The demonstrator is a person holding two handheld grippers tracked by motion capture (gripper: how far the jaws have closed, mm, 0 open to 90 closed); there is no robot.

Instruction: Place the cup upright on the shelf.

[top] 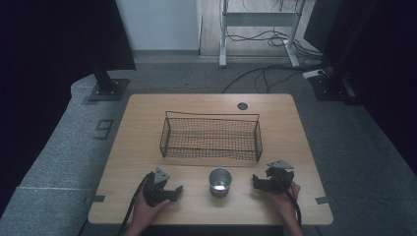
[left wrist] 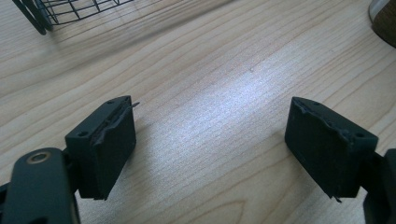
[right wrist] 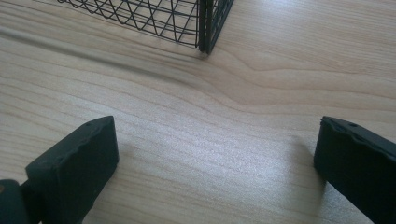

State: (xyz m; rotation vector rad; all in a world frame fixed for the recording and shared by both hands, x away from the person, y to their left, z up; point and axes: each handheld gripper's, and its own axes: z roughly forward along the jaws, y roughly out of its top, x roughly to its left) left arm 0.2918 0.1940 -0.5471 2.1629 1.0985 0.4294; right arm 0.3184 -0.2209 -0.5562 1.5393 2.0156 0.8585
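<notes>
Fingers spread on both grippers, left gripper (top: 173, 190) and right gripper (top: 256, 181), nothing held. Cup (top: 220, 182) stands upright between them near counter's front edge, just before basket (top: 210, 137). Approach level, straddle the wall, squeeze gently.

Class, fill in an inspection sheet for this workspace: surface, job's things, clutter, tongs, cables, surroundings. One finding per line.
Surface: light wooden table, with a dark round grommet near the far edge.
Job's things: metal cup upright near the front edge; black wire basket behind it, nothing seen inside.
Clutter: nothing seen.
Tongs: left tongs and right tongs flank the cup, both open, holding nothing.
Cables: one trails from each tongs; more lie on the floor beyond the table.
Surroundings: grey carpet, dark stands, a white desk frame.
</notes>
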